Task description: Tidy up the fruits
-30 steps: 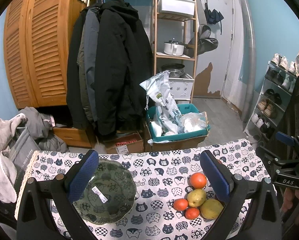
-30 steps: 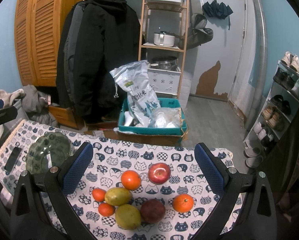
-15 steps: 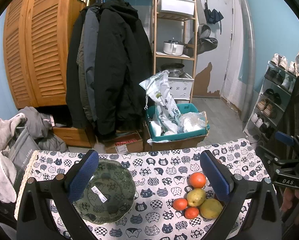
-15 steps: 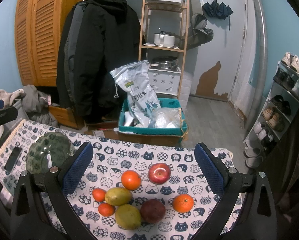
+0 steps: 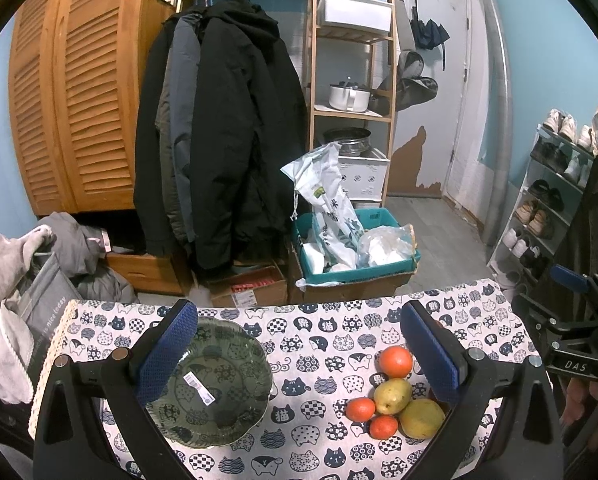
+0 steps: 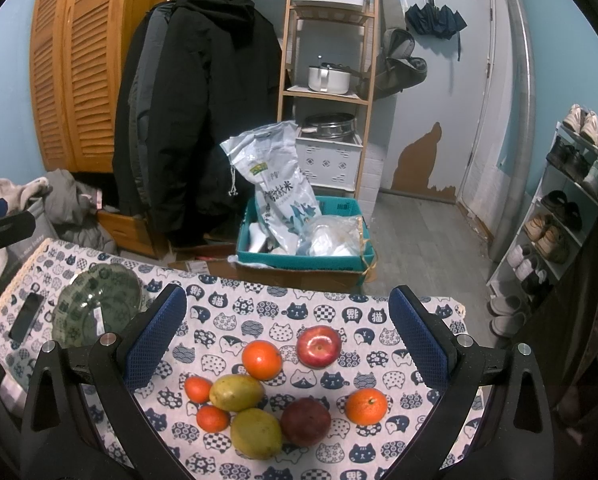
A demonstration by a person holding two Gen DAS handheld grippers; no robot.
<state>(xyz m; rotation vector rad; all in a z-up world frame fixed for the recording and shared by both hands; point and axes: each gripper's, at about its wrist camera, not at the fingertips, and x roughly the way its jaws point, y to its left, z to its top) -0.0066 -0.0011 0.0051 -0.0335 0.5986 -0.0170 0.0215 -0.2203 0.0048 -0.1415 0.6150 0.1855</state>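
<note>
A green glass plate (image 5: 215, 384) with a barcode sticker lies on the cat-print tablecloth (image 5: 319, 328); it also shows at the left of the right wrist view (image 6: 95, 308). Several fruits lie loose on the cloth: a red apple (image 6: 319, 346), oranges (image 6: 262, 360) (image 6: 366, 406), small tangerines (image 6: 197, 389), yellow-green pears (image 6: 236, 392) (image 6: 256, 433) and a dark red fruit (image 6: 305, 421). My left gripper (image 5: 299, 354) is open and empty above the plate and fruits. My right gripper (image 6: 289, 338) is open and empty above the fruit cluster.
A black phone (image 6: 26, 317) lies left of the plate. Beyond the table's far edge stand a teal crate with bags (image 6: 305, 236), hanging coats (image 5: 215, 128) and a wooden shelf (image 6: 327, 60). A shoe rack (image 6: 567, 208) is at the right. Clothes (image 5: 7, 280) pile at the left.
</note>
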